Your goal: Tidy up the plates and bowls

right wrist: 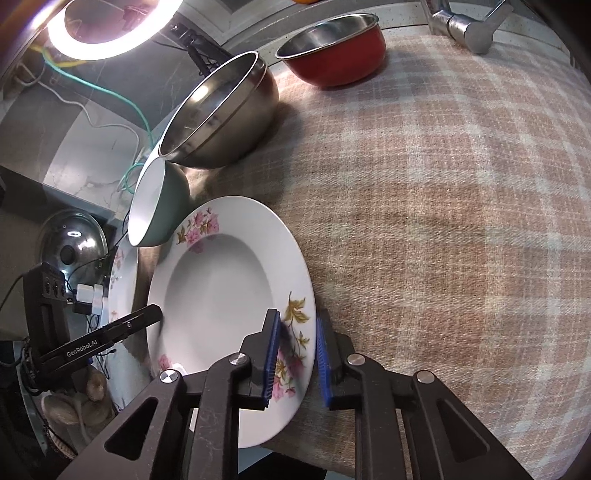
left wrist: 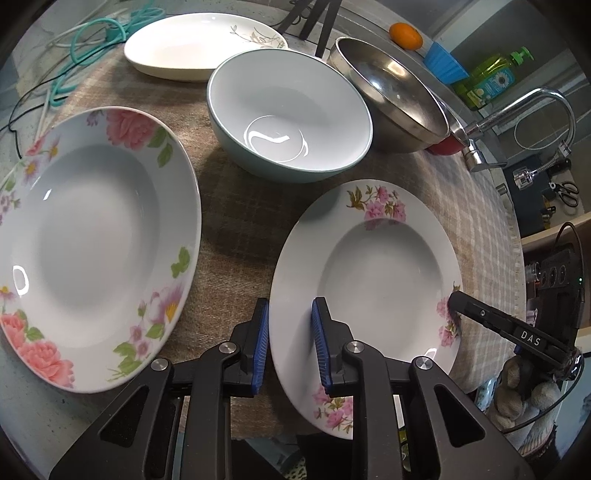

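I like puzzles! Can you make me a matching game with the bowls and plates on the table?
Things:
1. teal ceramic bowl with white inside
2. shiny steel mixing bowl
3. small red metal bowl
4. small white plate with pink flowers

Clues:
A. nearest the tap
B. a gripper at each side of its rim
C. tilted, leaning on the teal bowl
D. next to the plain oval dish

Pairs: 1-D, 2-C, 3-A, 4-B

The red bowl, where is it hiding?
In the right wrist view the red bowl sits at the far end of the checked cloth, just right of the big steel bowl, near the faucet.
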Action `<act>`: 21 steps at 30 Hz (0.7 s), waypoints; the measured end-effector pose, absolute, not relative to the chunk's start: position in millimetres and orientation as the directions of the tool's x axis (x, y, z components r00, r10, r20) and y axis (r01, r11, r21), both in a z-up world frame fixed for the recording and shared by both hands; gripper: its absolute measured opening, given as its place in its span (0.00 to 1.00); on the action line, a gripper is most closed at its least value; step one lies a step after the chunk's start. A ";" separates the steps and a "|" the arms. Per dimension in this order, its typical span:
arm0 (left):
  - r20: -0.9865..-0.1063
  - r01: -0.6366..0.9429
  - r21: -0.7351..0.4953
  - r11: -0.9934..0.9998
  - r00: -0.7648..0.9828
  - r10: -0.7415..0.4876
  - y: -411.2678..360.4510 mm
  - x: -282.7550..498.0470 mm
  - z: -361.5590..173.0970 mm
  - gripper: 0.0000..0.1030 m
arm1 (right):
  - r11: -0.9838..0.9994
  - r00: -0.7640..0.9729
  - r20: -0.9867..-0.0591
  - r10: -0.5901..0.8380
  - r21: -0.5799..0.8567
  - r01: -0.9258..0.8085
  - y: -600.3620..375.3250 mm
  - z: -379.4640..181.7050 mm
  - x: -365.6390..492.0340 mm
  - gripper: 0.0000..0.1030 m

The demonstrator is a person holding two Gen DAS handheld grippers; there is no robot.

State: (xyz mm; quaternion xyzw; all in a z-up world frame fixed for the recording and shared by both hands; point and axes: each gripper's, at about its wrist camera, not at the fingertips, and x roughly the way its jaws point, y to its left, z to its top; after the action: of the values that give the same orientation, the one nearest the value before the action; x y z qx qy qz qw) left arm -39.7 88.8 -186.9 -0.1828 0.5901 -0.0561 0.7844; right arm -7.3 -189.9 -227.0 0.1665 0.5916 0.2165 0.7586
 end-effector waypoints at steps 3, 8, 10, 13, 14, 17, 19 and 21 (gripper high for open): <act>-0.905 -0.127 -0.351 0.928 0.300 -0.301 89.4 -40.1 -186.9 0.21 | 0.862 0.214 -0.835 0.506 0.485 -0.147 -187.1 -224.6 -8.6 0.17; -0.908 -0.127 -0.342 0.931 0.301 -0.293 86.9 -39.6 -186.1 0.21 | 0.865 0.216 -0.837 0.502 0.480 -0.148 -186.1 -224.5 -8.8 0.17; -0.908 -0.126 -0.342 0.931 0.300 -0.292 85.7 -38.6 -185.8 0.21 | 0.866 0.219 -0.838 0.501 0.479 -0.147 -188.1 -223.8 -8.9 0.17; -0.907 -0.126 -0.345 0.930 0.300 -0.296 82.9 -36.6 -186.3 0.21 | 0.868 0.224 -0.838 0.497 0.476 -0.145 -191.5 -222.3 -9.2 0.17; -0.906 -0.125 -0.347 0.930 0.301 -0.298 82.5 -36.4 -186.5 0.21 | 0.869 0.227 -0.839 0.495 0.474 -0.144 -192.8 -221.7 -9.3 0.17; -0.905 -0.117 -0.350 0.929 0.299 -0.304 76.4 -34.5 -186.1 0.21 | 0.873 0.237 -0.840 0.488 0.468 -0.137 -199.1 -220.1 -9.3 0.17; -0.904 -0.108 -0.352 0.930 0.295 -0.308 69.2 -32.4 -185.9 0.21 | 0.876 0.245 -0.841 0.483 0.466 -0.128 -205.7 -219.0 -8.8 0.17; -0.903 -0.097 -0.356 0.929 0.292 -0.315 63.1 -30.4 -185.9 0.21 | 0.879 0.253 -0.842 0.476 0.462 -0.117 -213.3 -218.2 -8.1 0.17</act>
State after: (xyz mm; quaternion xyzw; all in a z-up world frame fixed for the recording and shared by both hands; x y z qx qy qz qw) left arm -30.4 63.1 -185.9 -0.1745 0.5911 -0.0694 0.7844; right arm -8.1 -213.3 -218.2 0.1547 0.5805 0.1912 0.7762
